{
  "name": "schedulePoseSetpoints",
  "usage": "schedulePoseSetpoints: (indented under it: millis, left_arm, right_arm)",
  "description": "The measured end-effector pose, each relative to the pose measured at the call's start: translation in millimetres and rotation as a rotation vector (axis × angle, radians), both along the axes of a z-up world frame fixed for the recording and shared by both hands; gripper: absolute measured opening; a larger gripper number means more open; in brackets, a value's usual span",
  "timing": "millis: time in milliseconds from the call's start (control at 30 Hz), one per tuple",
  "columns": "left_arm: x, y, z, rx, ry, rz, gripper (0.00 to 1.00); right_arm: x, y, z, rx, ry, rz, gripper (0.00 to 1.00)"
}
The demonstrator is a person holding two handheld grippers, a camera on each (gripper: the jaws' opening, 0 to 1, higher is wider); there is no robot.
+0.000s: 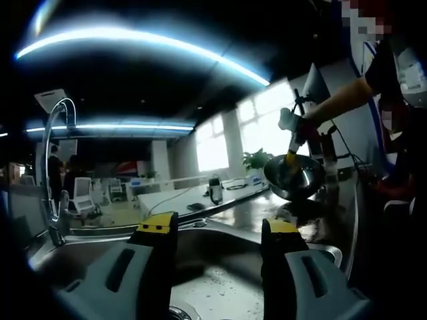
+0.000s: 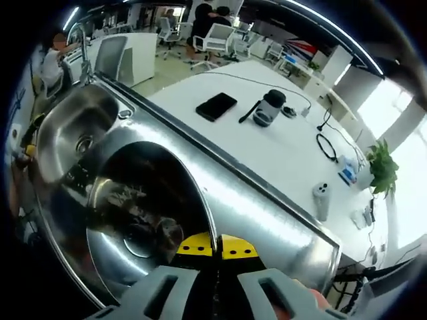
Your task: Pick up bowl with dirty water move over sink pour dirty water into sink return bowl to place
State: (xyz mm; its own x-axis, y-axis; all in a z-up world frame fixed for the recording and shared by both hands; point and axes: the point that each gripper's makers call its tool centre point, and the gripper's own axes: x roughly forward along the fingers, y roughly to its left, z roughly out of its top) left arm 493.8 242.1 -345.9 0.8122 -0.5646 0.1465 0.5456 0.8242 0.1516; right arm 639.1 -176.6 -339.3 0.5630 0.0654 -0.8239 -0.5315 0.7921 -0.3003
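Now – R gripper [image 2: 215,248] clamped on bowl [image 2: 143,207] rim, L gripper [image 1: 217,230] jaws wide over sink [image 1: 220,283].

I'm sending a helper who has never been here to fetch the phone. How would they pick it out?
Start at the steel sink and follow the long steel counter edge to the white table behind it. The phone lies flat near the table's counter-side edge. It is the flat black rectangle, unlike the rounded dark device with a cable beside it.
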Motion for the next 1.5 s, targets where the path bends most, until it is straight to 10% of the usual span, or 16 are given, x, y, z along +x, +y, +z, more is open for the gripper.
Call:
schedulePoseSetpoints:
  millis: [1500]
  left_arm:
    - [-5.8, -6, 2.3, 0.021, -0.029, -0.032, 0.43]
  right_arm:
    - [13, 122, 26.5, -0.052, -0.062, 0.219, 0.00]
